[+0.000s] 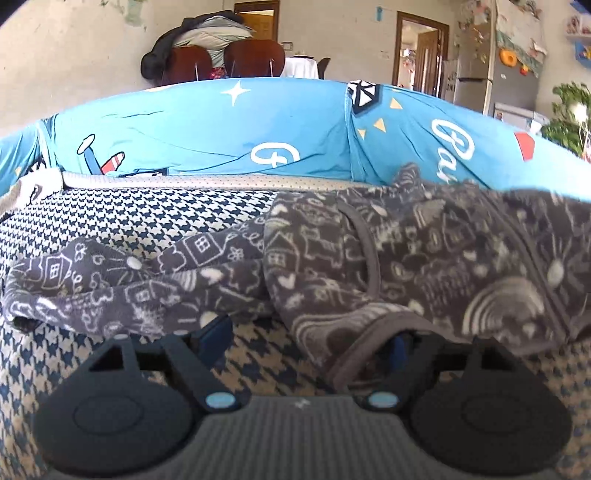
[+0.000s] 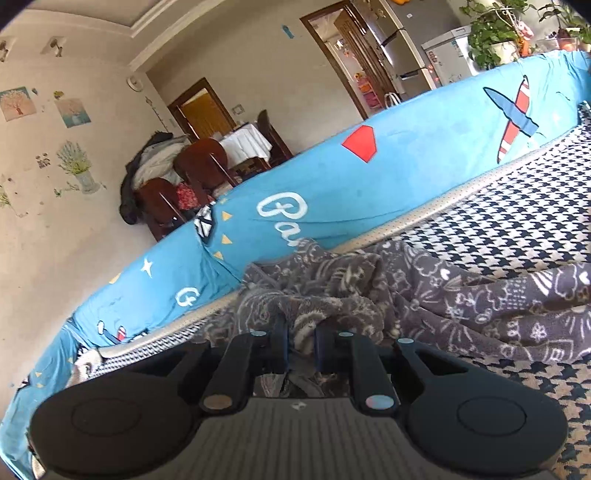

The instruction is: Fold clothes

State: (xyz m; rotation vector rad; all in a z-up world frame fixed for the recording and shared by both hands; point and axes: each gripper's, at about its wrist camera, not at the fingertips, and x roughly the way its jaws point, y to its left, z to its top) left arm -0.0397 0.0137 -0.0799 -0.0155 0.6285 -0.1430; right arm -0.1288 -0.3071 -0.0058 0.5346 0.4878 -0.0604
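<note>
A grey fleece garment (image 1: 332, 251) printed with white houses and rainbows lies spread on the houndstooth seat cushion (image 1: 147, 221). One sleeve (image 1: 92, 288) stretches out to the left. My left gripper (image 1: 308, 336) is open, its jaws wide apart and low over the cushion. The garment's near hem drapes over its fingertips and nothing is pinched. In the right wrist view the same garment (image 2: 480, 302) is bunched up in front of my right gripper (image 2: 301, 343). That gripper is shut on a fold of the cloth, with its blue pads (image 2: 284, 339) close together.
A blue cartoon-print cover (image 1: 221, 129) lines the sofa back behind the cushion (image 2: 498, 221). Beyond the sofa stand brown chairs (image 1: 255, 59) piled with coats, a white-clothed table (image 2: 243, 144), a fridge (image 1: 476, 70) and potted plants (image 2: 491, 33).
</note>
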